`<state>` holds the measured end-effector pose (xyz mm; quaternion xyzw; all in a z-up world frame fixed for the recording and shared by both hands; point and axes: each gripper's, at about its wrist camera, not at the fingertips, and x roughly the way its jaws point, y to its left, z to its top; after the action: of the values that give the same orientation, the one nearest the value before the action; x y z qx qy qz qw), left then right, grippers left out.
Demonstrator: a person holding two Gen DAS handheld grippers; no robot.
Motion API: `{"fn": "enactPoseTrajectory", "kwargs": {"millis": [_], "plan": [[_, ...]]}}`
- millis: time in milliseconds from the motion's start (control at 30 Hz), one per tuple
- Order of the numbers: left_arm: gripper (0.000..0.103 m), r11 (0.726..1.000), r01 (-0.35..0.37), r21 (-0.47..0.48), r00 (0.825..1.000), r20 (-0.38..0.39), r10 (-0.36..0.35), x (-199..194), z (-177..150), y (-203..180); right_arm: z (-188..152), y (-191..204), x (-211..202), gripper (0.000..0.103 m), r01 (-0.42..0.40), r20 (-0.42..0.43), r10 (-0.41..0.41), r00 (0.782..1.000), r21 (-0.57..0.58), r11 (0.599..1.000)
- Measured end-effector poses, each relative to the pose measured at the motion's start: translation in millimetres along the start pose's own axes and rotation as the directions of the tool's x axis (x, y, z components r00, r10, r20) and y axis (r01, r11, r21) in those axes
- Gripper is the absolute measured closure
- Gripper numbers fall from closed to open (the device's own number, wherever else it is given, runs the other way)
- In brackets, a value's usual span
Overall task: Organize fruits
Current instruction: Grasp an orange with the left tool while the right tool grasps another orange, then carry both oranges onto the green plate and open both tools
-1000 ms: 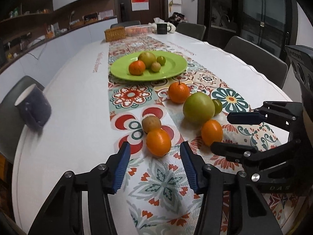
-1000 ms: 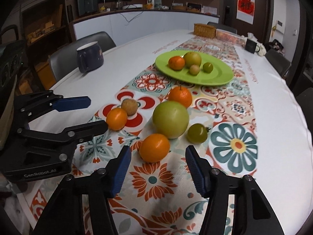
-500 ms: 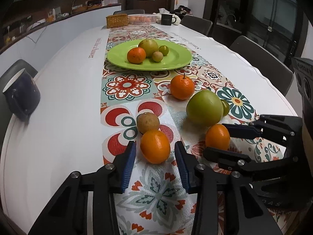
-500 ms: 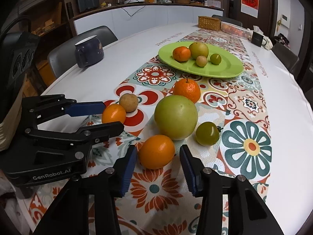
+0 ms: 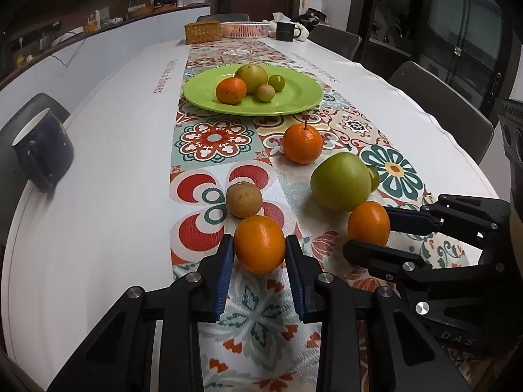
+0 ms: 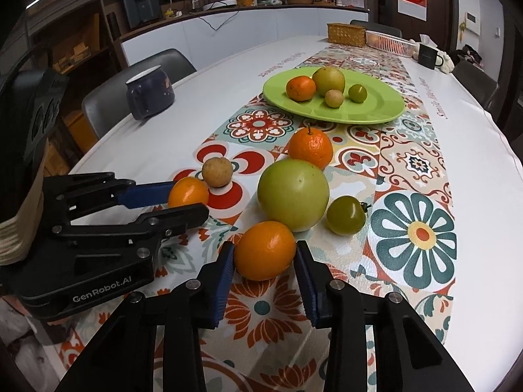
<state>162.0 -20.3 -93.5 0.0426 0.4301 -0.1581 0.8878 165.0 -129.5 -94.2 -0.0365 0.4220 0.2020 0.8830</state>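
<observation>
A dark mug [image 5: 42, 150] stands at the table's [image 5: 108, 170] left edge. Further right, on the patterned runner near the front edge, the left gripper [image 5: 260, 253] has its blue pads touching both sides of an orange [image 5: 259, 248], apparently gripping it though it still rests on the cloth. Just behind sits a small brown fruit [image 5: 244, 199]. To the right, the right gripper [image 6: 264, 254] brackets a second orange [image 6: 264, 250]; its left pad touches, the right shows a slight gap, so a firm grip cannot be confirmed. That orange could roll or slip on lifting and nudge the big green fruit [image 6: 293, 194] or the green tomato [image 6: 346, 210] beside it. Toward the table's middle, the green plate [image 5: 294, 104] holds four fruits: an orange one, a large yellow-green one and two small ones.
</observation>
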Motion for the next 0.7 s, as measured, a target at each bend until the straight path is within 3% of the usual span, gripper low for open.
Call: {"fn": "enactPoseTrajectory", "kwargs": {"millis": [700], "plan": [[0.071,1.0,-0.027,-0.006,0.993,0.112,0.028,-56,13,-14,10,-5,-56,0.065,0.025,0.134,-0.027,0.991,0.013,1.0]]}}
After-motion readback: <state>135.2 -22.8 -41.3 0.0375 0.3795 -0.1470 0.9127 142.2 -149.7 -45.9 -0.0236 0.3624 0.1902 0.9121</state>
